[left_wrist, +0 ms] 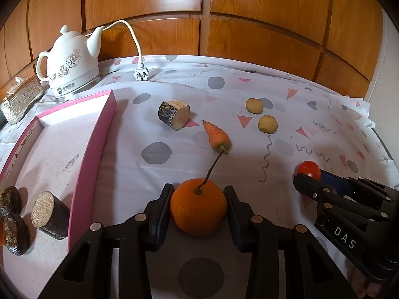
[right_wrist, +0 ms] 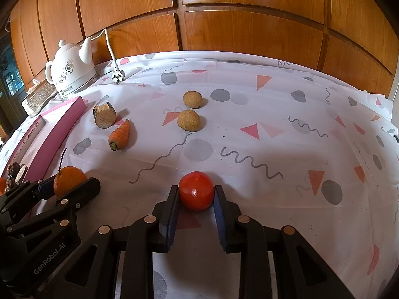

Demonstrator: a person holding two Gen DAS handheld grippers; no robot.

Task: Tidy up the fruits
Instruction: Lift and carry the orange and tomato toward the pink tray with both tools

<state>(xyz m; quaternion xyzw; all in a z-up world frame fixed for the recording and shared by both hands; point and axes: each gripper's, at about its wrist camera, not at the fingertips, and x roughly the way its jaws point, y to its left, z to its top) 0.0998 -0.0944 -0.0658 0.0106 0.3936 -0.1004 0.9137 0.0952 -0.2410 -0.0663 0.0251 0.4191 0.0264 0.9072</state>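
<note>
Gripping the orange [left_wrist: 198, 206] between both pads, the left claw [left_wrist: 198, 214] holds it on the patterned tablecloth [left_wrist: 249, 149], just right of the pink box [left_wrist: 94, 154]. Nearby, the right claw [right_wrist: 196, 199] is clamped on the tomato [right_wrist: 196, 190].

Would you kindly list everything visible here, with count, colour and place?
orange: 1, orange, between left fingers
tomato: 1, red, between right fingers
carrot: 1, orange, mid cloth
balls: 2, tan, far right of carrot
log pieces: 2, brown, one on cloth, one in tray
tray: 1, pink, left
kettle: 1, white, far left
plug: 1, white, beside kettle
tablecloth: 1, white patterned
left hand-held gripper: black, shut on orange
right hand-held gripper: black, shut on tomato
</note>
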